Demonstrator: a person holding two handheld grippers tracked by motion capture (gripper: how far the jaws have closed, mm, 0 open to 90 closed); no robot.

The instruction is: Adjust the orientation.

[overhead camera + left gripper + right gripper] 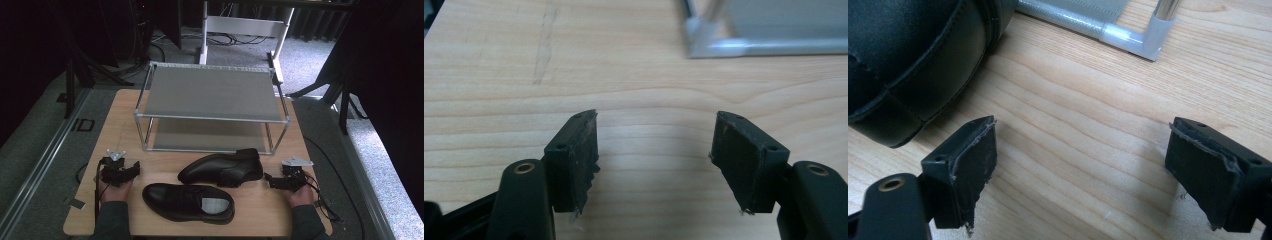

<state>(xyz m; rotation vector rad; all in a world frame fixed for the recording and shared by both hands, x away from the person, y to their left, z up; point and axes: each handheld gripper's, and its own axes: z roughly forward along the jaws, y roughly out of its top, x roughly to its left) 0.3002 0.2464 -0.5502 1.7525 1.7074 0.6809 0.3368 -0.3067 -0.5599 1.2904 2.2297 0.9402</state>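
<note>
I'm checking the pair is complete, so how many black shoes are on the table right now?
2. One black shoe lies just before the shoe rack; the other shoe lies nearer the table's front edge. None seems hidden.

Two black shoes (pixel 200 186) on table

Both grippers, left gripper (pixel 131 169) and right gripper (pixel 269 180), are black, each topped by a grey three-cornered plate; dark sleeves cover the forearms (brass-coloured screws dot the jaw arms).
</note>
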